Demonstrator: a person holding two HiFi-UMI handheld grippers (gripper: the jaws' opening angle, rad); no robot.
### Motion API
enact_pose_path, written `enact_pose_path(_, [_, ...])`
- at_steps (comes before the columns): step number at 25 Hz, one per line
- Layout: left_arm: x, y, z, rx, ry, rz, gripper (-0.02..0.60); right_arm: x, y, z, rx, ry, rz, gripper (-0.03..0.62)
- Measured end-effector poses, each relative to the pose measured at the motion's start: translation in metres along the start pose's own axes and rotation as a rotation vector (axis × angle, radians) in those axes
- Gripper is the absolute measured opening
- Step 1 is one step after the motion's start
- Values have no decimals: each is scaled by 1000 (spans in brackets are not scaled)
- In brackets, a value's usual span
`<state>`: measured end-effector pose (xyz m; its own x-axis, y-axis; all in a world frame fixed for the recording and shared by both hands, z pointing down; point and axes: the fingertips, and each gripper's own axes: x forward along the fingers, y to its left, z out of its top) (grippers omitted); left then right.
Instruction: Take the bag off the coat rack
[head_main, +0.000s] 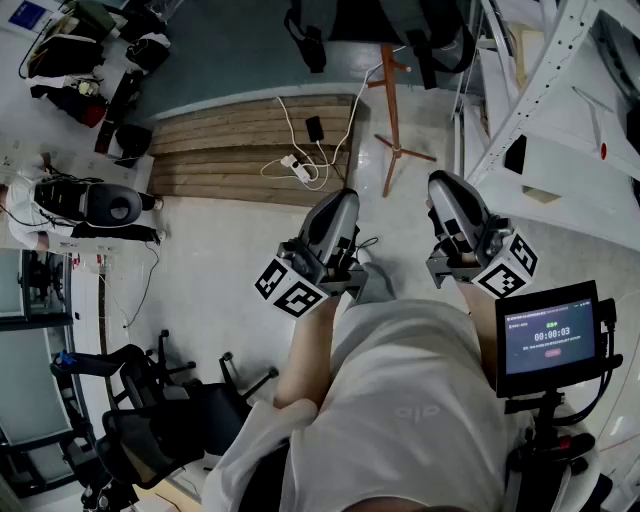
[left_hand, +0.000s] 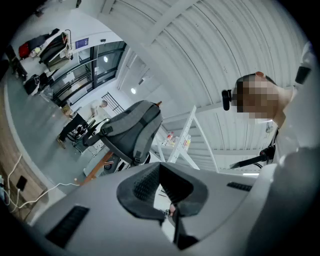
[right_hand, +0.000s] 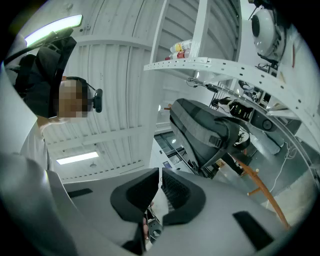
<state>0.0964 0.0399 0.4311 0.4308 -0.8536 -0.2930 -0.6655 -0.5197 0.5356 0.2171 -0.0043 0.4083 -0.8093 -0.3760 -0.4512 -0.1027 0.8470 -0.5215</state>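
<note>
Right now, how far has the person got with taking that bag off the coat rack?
Nothing looks done: the grey bag hangs on the wooden coat rack, apart from both grippers. In hand: the left gripper and right gripper are shut, empty and pointed toward it. Left to do: reach the bag, grip it, lift it off.

The grey fabric backpack, cut off at the head view's far edge, hides the top of the brown wooden coat rack (pole and feet show).
</note>
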Motion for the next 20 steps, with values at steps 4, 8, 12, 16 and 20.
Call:
enact_pose_path(4, [7, 51, 42, 1, -5, -10, 5, 62, -17, -16, -2, -1, 2, 12])
enact_pose_path(8, [14, 116, 98, 21, -6, -43, 5, 154, -41, -37, -18, -12, 35, 12])
enact_pose_path(12, [13, 160, 141, 32, -23, -51, 5, 223, -50, -49, -45, -20, 82, 12])
enact_pose_path(16, [30, 182, 170, 63, -31, -90, 5, 265, -59, -41, -98, -22, 93, 12])
enact_pose_path(20, [60, 195, 211, 130, -47, -183, 5, 296, -56, -11, -207, -69, 115, 12])
